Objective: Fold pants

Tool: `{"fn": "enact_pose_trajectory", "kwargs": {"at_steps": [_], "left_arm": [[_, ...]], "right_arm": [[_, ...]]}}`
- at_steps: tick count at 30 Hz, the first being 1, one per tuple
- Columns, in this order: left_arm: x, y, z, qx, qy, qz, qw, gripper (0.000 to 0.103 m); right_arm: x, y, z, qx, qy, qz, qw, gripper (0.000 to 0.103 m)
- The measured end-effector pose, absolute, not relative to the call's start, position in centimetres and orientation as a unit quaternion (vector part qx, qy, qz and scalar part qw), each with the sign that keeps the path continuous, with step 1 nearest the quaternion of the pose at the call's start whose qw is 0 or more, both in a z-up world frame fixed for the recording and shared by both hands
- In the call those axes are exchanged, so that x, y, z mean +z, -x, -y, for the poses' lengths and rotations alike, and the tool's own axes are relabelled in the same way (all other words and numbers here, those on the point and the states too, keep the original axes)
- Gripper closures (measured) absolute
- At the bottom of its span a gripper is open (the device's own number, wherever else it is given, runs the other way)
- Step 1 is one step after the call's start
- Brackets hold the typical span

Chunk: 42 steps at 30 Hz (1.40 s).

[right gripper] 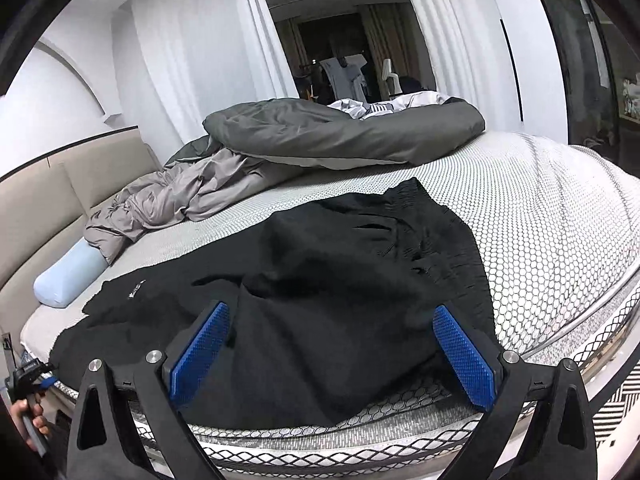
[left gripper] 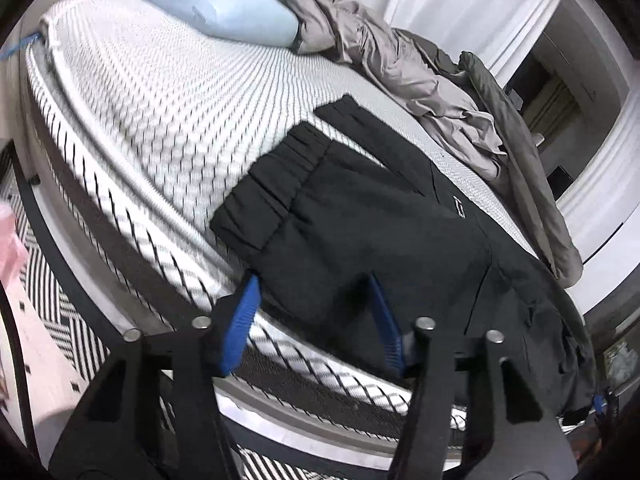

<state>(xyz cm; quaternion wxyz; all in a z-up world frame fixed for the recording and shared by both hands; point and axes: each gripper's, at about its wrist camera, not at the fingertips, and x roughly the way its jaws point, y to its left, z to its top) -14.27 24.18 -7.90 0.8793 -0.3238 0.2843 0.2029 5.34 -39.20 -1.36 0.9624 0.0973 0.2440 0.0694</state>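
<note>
Black pants point(left gripper: 360, 220) lie spread along the near edge of the mattress point(left gripper: 160, 112), with the gathered waistband point(left gripper: 264, 192) at the left in the left wrist view. My left gripper point(left gripper: 313, 280) hovers at the mattress edge, its blue pads point(left gripper: 240, 320) apart and the pants' near edge showing between them, untouched. In the right wrist view the pants point(right gripper: 320, 280) fill the middle. My right gripper point(right gripper: 330, 308) stands wide open just over the fabric. The left gripper point(right gripper: 40, 378) also shows there at the far left, held by a hand point(right gripper: 30, 412).
A grey duvet point(right gripper: 340, 132) and a crumpled taupe sheet point(right gripper: 180, 196) are heaped along the far side of the bed. A light blue pillow point(left gripper: 216, 8) lies by the beige headboard point(right gripper: 48, 200). A black-and-white patterned rug point(left gripper: 52, 300) covers the floor beside the bed.
</note>
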Motion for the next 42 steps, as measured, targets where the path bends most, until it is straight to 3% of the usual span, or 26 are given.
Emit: {"fn": "enact_pose_trajectory", "kwargs": {"at_steps": [3,10,11,12,15,20,25,31,34,38,40,42], "left_arm": [[-6.4,13.5,-24.0,0.201,0.305,-0.270,0.891,0.073],[-6.5,9.9,-26.4,0.188,0.336,-0.274,0.881,0.073],[-6.7,9.5,-26.7,0.188,0.341,-0.276,0.879,0.078],[-6.7,9.5,-26.8,0.190,0.345,-0.273,0.878,0.091],[-6.3,9.9,-27.3,0.183,0.353,-0.261,0.880,0.103],[-5.4,12.4,-29.2,0.188,0.362,-0.242,0.880,0.103],[-3.9,14.8,-32.2,0.220,0.366,-0.216,0.878,0.103],[-2.2,15.0,-32.9,0.224,0.340,-0.214,0.888,0.103],[-2.1,14.6,-33.0,0.223,0.338,-0.216,0.888,0.103],[-2.6,14.7,-33.1,0.225,0.340,-0.224,0.885,0.103],[-2.8,14.5,-33.1,0.226,0.338,-0.227,0.885,0.103],[-2.9,14.3,-33.3,0.225,0.342,-0.228,0.884,0.103]], "right_arm": [[-1.6,-5.5,39.1,0.066,-0.092,-0.251,0.961,0.000],[-2.4,-5.3,41.8,0.052,-0.141,-0.279,0.948,0.000],[-2.7,-5.0,42.3,0.046,-0.151,-0.284,0.946,0.000],[-3.0,-4.4,43.5,0.029,-0.170,-0.286,0.942,0.001],[-3.6,-2.1,46.8,-0.001,-0.235,-0.271,0.933,0.001],[-6.1,-1.0,50.7,0.016,-0.334,-0.296,0.895,0.002],[-6.7,-1.7,52.1,-0.012,-0.357,-0.309,0.881,0.004],[-8.4,-4.2,50.8,0.001,-0.363,-0.359,0.860,0.013],[-9.9,-4.6,51.2,0.029,-0.417,-0.353,0.837,0.022],[-11.0,-5.0,52.0,0.028,-0.468,-0.336,0.817,0.023],[-11.5,-5.3,52.3,0.023,-0.480,-0.336,0.810,0.030],[-11.5,-5.4,52.0,0.013,-0.472,-0.340,0.813,0.052]]}}
